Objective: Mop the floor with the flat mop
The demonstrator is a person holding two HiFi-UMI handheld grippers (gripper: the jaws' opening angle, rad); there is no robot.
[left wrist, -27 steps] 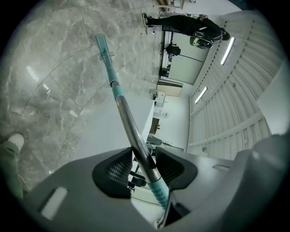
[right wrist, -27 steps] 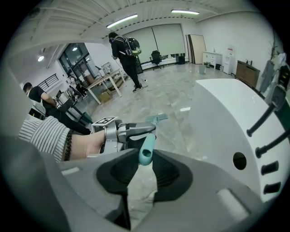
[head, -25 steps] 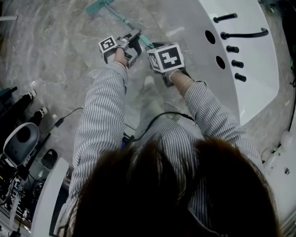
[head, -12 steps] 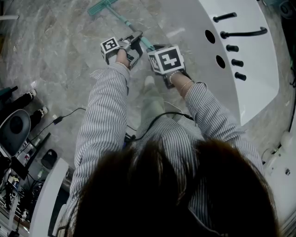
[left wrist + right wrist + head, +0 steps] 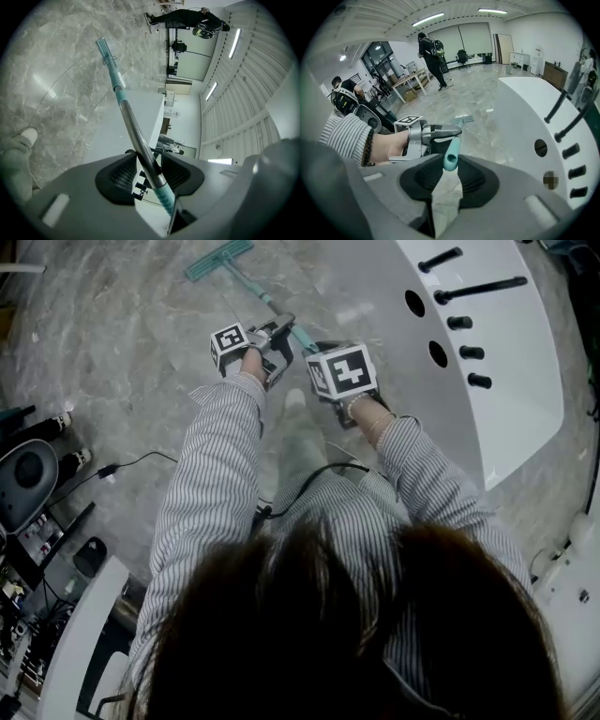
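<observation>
The flat mop's teal head (image 5: 218, 259) lies on the grey marble floor ahead of me, and its pole (image 5: 255, 289) slants back toward my hands. My left gripper (image 5: 275, 337) is shut on the metal pole (image 5: 126, 117), lower down the shaft. My right gripper (image 5: 317, 345) is shut on the teal top end of the handle (image 5: 451, 157). In the left gripper view the mop head (image 5: 104, 47) is far down the pole. From the right gripper view the left gripper (image 5: 436, 133) shows just beyond the handle tip.
A large white tub-like unit (image 5: 497, 352) with black knobs and rods stands at the right. A black cable (image 5: 141, 465) and dark equipment (image 5: 28, 484) lie at the left. My pale shoe (image 5: 295, 401) is under the grippers. People (image 5: 431, 51) stand far back.
Both grippers and the pole have shifted slightly right and nearer to me. The mop head now shows more fully on the floor. Both grips are unchanged.
</observation>
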